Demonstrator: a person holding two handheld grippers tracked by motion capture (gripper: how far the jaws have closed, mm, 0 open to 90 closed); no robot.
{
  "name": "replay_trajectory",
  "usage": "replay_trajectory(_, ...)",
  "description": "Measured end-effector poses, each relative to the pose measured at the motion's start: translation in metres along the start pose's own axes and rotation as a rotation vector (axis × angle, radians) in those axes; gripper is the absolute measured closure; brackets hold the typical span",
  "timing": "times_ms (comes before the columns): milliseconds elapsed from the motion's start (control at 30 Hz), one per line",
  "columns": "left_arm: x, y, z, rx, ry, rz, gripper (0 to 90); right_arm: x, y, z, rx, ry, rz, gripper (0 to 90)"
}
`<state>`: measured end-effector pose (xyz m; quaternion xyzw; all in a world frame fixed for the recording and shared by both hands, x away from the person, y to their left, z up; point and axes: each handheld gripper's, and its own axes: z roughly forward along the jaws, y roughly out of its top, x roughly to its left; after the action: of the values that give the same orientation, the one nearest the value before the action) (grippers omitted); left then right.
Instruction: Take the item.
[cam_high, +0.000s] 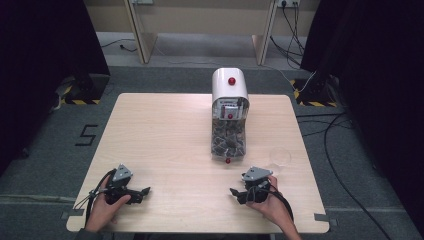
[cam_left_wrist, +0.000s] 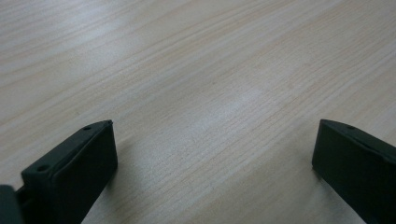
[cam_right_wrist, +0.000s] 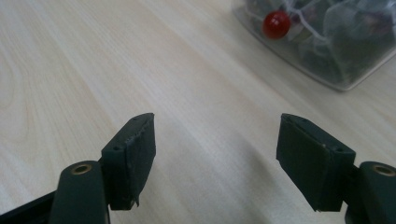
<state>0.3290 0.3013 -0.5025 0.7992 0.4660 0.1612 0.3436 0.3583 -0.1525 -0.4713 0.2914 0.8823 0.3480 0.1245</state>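
- Left tongs (cam_high: 145, 190): jaws spread wide over bare wood, nothing between them, resting near the front edge of the worktop (cam_high: 165, 135), well to the left of the dispenser (cam_high: 229, 116).
- Right tongs (cam_high: 234, 191): jaws apart and empty, just in front of the dispenser.
- Dispenser: white domed top with a red knob (cam_high: 231, 81), clear bin of dark sachets, at the worktop's far middle.
- A clear glass (cam_high: 280, 157) stands just right of the dispenser's front.
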Motion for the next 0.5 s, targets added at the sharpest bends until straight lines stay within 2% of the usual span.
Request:
replay_trajectory(133, 0.0, 0.0, 0.0, 0.0, 0.0, 0.0, 0.0, -0.0015, 0.0055, -0.0024, -0.022, -0.016, -0.002, 30.0)
replay_trajectory(500, 0.0, 0.0, 0.0, 0.0, 0.0, 0.0, 0.0, -0.0003, 0.0109, -0.0025, -0.035, -0.027, -0.01, 30.6)
